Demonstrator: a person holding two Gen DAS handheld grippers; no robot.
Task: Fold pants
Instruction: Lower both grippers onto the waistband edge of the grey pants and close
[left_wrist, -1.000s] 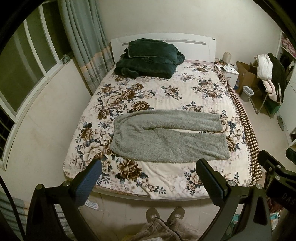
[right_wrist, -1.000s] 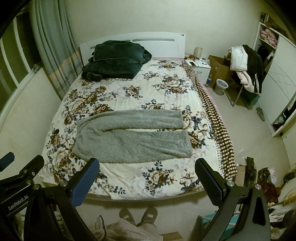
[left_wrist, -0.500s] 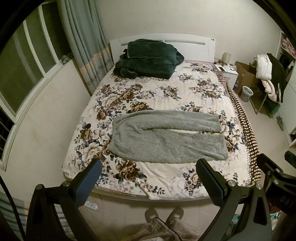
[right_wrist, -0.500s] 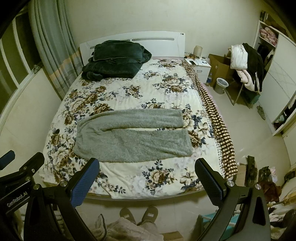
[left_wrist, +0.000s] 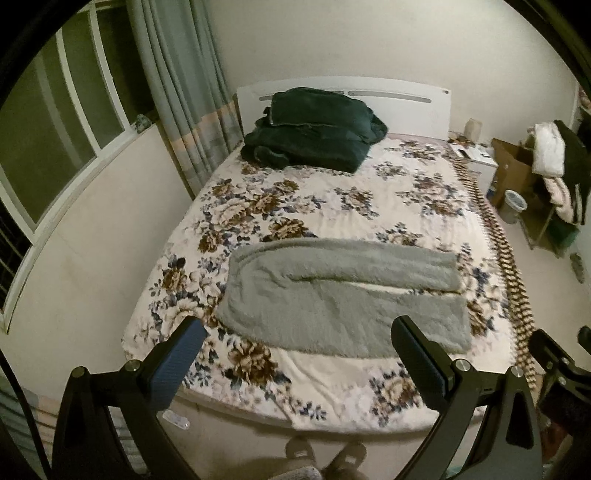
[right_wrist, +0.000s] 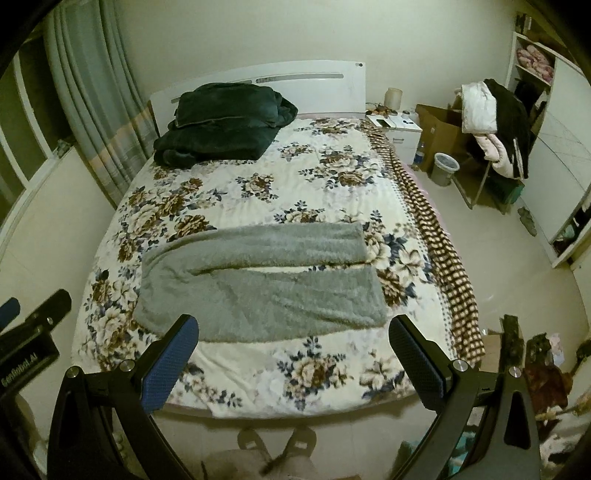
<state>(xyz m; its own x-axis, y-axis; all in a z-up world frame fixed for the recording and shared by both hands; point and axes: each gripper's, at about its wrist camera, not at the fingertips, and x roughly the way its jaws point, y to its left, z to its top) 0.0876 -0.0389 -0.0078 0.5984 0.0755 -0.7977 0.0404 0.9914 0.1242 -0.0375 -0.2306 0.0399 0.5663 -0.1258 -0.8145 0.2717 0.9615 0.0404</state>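
Observation:
Grey fleece pants (left_wrist: 343, 295) lie flat on the floral bedspread (left_wrist: 332, 206), waist to the left, both legs stretched to the right with a narrow gap between them. They also show in the right wrist view (right_wrist: 258, 280). My left gripper (left_wrist: 295, 339) is open and empty, held above the foot of the bed, short of the pants' near edge. My right gripper (right_wrist: 293, 339) is open and empty at the same distance, off to the right. The right gripper's body (left_wrist: 554, 362) shows at the left wrist view's right edge.
A folded dark green blanket (left_wrist: 314, 129) lies by the white headboard (left_wrist: 406, 99). A window and curtain (left_wrist: 184, 92) are on the left. A nightstand (right_wrist: 397, 127), cardboard box, bin (right_wrist: 445, 168) and chair with clothes (right_wrist: 495, 122) stand on the right. My feet (right_wrist: 277, 443) are at the bed's foot.
Both grippers have moved forward and a little lower toward the bed; the pants now look larger and closer. The pants have not moved.

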